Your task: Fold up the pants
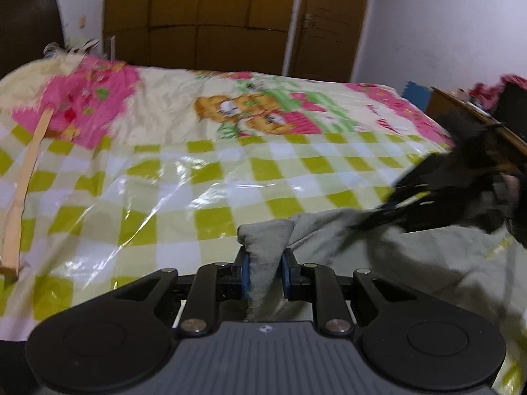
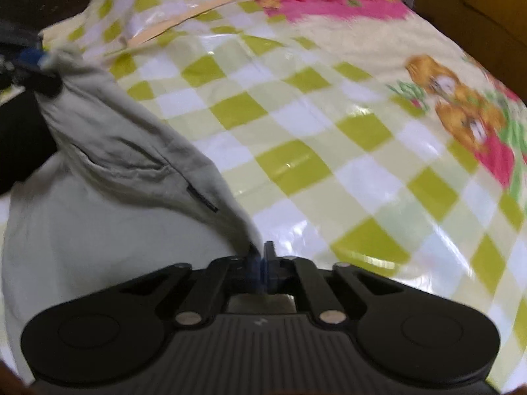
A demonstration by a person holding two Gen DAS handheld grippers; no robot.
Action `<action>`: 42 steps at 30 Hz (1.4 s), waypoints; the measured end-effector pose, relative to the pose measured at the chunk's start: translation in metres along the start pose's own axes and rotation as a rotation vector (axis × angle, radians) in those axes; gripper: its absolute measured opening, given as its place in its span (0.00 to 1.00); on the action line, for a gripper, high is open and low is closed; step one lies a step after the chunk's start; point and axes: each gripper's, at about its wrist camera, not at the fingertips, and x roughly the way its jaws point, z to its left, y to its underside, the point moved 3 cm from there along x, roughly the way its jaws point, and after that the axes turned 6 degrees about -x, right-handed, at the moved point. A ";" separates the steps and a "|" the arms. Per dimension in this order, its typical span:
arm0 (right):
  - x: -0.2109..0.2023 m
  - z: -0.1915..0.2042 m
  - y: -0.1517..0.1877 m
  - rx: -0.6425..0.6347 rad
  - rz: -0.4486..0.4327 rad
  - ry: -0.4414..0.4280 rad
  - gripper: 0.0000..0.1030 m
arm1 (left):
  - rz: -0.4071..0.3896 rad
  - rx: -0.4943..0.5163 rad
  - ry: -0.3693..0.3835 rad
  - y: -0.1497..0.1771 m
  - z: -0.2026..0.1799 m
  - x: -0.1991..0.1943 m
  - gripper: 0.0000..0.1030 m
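left hand-held gripper (image 1: 265,256) clamped on bunched pants (image 1: 378,250) | right hand-held gripper (image 2: 260,261) nipped only edge at 11 o'clock | risk: thin bite slipping onto bed (image 1: 197,181)

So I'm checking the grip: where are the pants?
The pants hang between the left gripper and right gripper, over the bed.

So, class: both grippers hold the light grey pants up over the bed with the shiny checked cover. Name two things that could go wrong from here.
1. The right gripper pinches only a thin edge of the light grey pants, so the cloth may slip out.
2. The left gripper holds a thick bunch, so the fold may land creased.
3. The shiny plastic over the checked bed cover looks slick; laid cloth might slide.
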 end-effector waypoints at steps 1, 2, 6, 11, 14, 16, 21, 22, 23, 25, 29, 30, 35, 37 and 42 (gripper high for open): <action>-0.007 -0.001 0.001 0.013 -0.004 0.019 0.01 | -0.007 -0.010 -0.009 -0.002 0.003 0.004 0.30; -0.019 -0.002 0.002 0.033 -0.015 0.032 0.01 | -0.022 -0.018 -0.009 -0.006 0.005 0.005 0.29; -0.086 0.008 -0.001 0.106 -0.125 0.043 0.01 | -0.124 -0.050 0.034 -0.011 0.002 -0.015 0.28; -0.165 0.086 0.015 0.027 -0.234 0.043 0.01 | -0.164 -0.110 0.046 0.033 0.005 -0.055 0.29; -0.152 0.142 0.032 -0.013 -0.192 -0.033 0.01 | -0.081 -0.186 -0.003 0.080 0.017 -0.051 0.29; -0.120 0.172 0.048 -0.034 -0.140 -0.052 0.02 | -0.026 -0.208 -0.062 0.110 0.024 -0.047 0.29; -0.051 0.220 0.080 -0.053 -0.007 -0.112 0.11 | -0.004 -0.281 -0.110 0.150 0.035 -0.067 0.29; -0.051 0.226 0.083 -0.061 -0.009 -0.109 0.13 | -0.004 -0.288 -0.115 0.155 0.036 -0.071 0.29; -0.051 0.228 0.084 -0.077 -0.015 -0.106 0.13 | -0.002 -0.295 -0.120 0.157 0.038 -0.074 0.30; -0.054 0.228 0.084 -0.078 -0.022 -0.107 0.16 | -0.009 -0.318 -0.127 0.163 0.041 -0.080 0.30; -0.056 0.225 0.085 -0.067 -0.018 -0.101 0.15 | -0.039 -0.341 -0.156 0.169 0.046 -0.090 0.31; -0.059 0.227 0.087 -0.064 -0.017 -0.096 0.16 | -0.048 -0.345 -0.171 0.171 0.047 -0.094 0.31; -0.060 0.233 0.087 -0.018 -0.023 -0.112 0.18 | -0.058 -0.365 -0.159 0.179 0.042 -0.105 0.33; -0.056 0.241 0.083 -0.051 -0.026 -0.074 0.19 | -0.055 -0.360 -0.142 0.182 0.035 -0.108 0.35; -0.055 0.261 0.066 -0.122 -0.113 -0.051 0.32 | -0.038 -0.278 -0.157 0.186 0.021 -0.119 0.46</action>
